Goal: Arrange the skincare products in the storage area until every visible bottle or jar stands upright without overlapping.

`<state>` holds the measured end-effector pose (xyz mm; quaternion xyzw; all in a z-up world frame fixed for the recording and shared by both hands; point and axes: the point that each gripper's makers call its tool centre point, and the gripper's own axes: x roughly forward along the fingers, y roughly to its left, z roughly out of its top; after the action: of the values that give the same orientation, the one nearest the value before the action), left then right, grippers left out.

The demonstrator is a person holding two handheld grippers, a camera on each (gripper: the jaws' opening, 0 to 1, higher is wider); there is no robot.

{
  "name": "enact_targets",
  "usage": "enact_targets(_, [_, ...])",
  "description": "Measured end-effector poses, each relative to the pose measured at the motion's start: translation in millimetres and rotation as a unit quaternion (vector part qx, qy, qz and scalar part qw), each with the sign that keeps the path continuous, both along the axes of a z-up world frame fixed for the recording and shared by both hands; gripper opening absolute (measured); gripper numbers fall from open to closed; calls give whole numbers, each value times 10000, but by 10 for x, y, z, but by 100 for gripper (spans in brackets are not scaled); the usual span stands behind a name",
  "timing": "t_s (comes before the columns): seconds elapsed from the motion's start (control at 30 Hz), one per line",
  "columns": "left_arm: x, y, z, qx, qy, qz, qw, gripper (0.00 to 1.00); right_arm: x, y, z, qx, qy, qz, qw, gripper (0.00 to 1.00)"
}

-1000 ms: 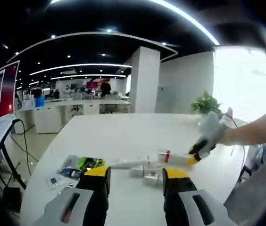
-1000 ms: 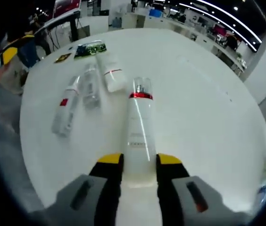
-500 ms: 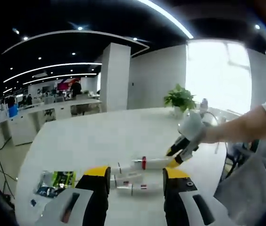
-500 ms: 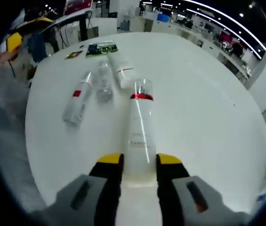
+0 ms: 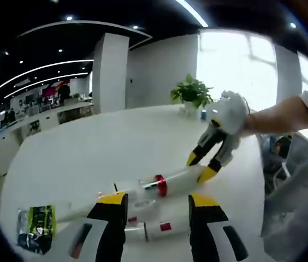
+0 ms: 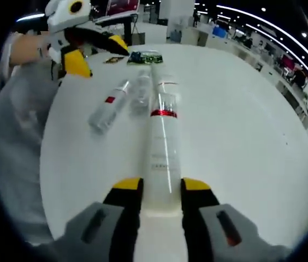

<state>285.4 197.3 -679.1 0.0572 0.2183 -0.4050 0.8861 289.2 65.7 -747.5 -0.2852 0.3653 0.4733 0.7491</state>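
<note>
Left gripper view: left gripper jaws spread, nothing between them, hovering low over the white table. Just past its tips at 12 o'clock lies a small bottle with a red label, flat, long axis running 9-to-3 across the jaws. A green sachet sits at 9 o'clock, well apart.

The tall bottle with the red collar is pinched at its base by the right gripper, which comes in from 2 o'clock. The bottle's long axis runs roughly 8-to-2 in this view, cap toward 8, tilted rather than upright.

Right gripper view: right gripper jaws pressed on the base of the tall bottle, which points straight out to 12 o'clock along the jaw axis, cap farthest. At 11 o'clock, beside its cap end, lie the red-label bottle, a clear bottle and a white tube, all flat, near each other. Left gripper at 10 o'clock.

Judgement: the move hinges on swinging the bottle's axis from lying toward vertical, base down. The right gripper already has the base. The left is nearer the lying group, so it suits the red-label bottle next.
</note>
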Motion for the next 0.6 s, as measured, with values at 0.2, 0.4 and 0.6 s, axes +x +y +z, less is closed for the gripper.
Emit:
enact_targets(0.2, [141,-144,-121,20,127,-291,9995,46,-45,-20,-6,-236,-120,389,9989,28])
enact_targets(0.4, [238,-232,-226,122,162,-515,9985,45,-83,-53,-11,-296,-101,623,9976,28])
enact_targets(0.6, [215,-343,-305,144,260,-844,9960,45,-120,-95,-12,-309,-31,876,9957,28])
